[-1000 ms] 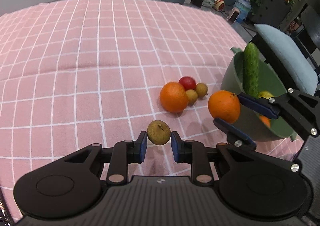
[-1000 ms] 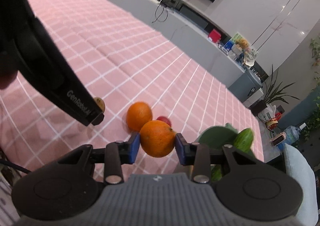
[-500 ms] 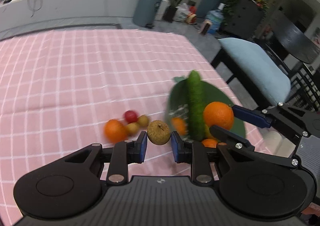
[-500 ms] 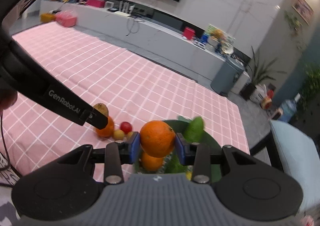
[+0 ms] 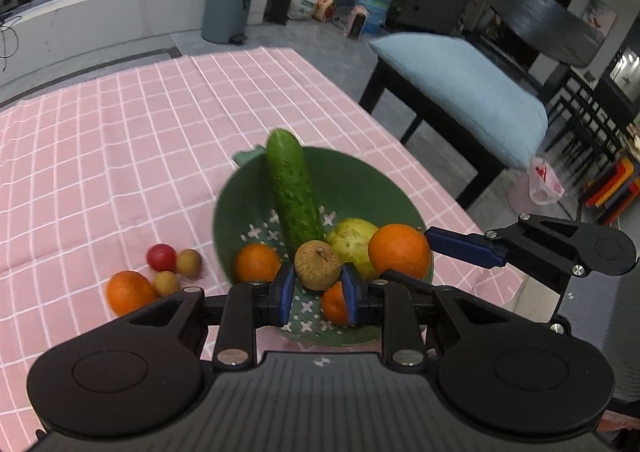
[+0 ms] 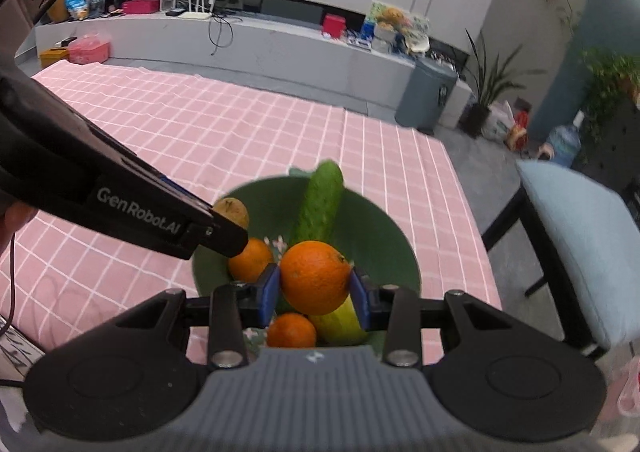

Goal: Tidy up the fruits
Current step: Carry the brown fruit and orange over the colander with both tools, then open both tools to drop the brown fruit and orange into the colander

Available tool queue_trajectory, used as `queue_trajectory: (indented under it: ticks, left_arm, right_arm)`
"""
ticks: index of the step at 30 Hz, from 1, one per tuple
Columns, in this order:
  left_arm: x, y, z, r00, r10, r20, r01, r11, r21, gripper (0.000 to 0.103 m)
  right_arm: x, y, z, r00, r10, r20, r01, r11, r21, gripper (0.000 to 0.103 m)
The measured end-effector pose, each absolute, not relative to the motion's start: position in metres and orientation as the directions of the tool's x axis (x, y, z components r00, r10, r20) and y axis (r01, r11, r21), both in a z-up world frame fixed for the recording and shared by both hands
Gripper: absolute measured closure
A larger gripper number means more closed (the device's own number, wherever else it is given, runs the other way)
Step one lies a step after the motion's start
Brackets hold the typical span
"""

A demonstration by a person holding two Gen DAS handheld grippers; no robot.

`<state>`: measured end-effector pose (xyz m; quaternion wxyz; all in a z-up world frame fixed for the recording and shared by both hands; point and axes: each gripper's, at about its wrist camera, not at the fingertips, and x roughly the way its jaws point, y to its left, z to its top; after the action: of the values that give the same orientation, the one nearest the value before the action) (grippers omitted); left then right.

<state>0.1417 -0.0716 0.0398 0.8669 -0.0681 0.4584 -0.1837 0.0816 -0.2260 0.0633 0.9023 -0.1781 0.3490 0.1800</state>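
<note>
Both grippers have swung from the loose fruit to above the green bowl [image 5: 360, 188]. Left to right: the left gripper [image 5: 317, 289] clamps a small brown fruit [image 5: 317, 265]; the right gripper [image 6: 316, 290] clamps an orange [image 6: 315, 277]. Both fruits hang between blue pads over the bowl; lowering into gaps beside the cucumber [image 5: 292, 192] before releasing should prevent rolling
</note>
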Motion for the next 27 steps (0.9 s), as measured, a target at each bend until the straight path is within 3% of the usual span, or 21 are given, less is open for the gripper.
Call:
queue_trajectory:
  ticks: [13,27]
  left_arm:
    - [0.153,-0.088,0.009,0.42,-0.376,-0.826,0.269,0.921,-0.282,0.075]
    - [0.166,-0.094,-0.014,0.365,-0.356,-0.86,0.26,0.926,-0.273,0.075]
  right_arm:
    - [0.107,-0.245,0.033,0.585,0.237,-0.775,-0.43,0.902,-0.048,0.068]
    - [0.123,-0.248,0.015,0.523,0.25,-0.815,-0.424,0.906,0.006,0.068]
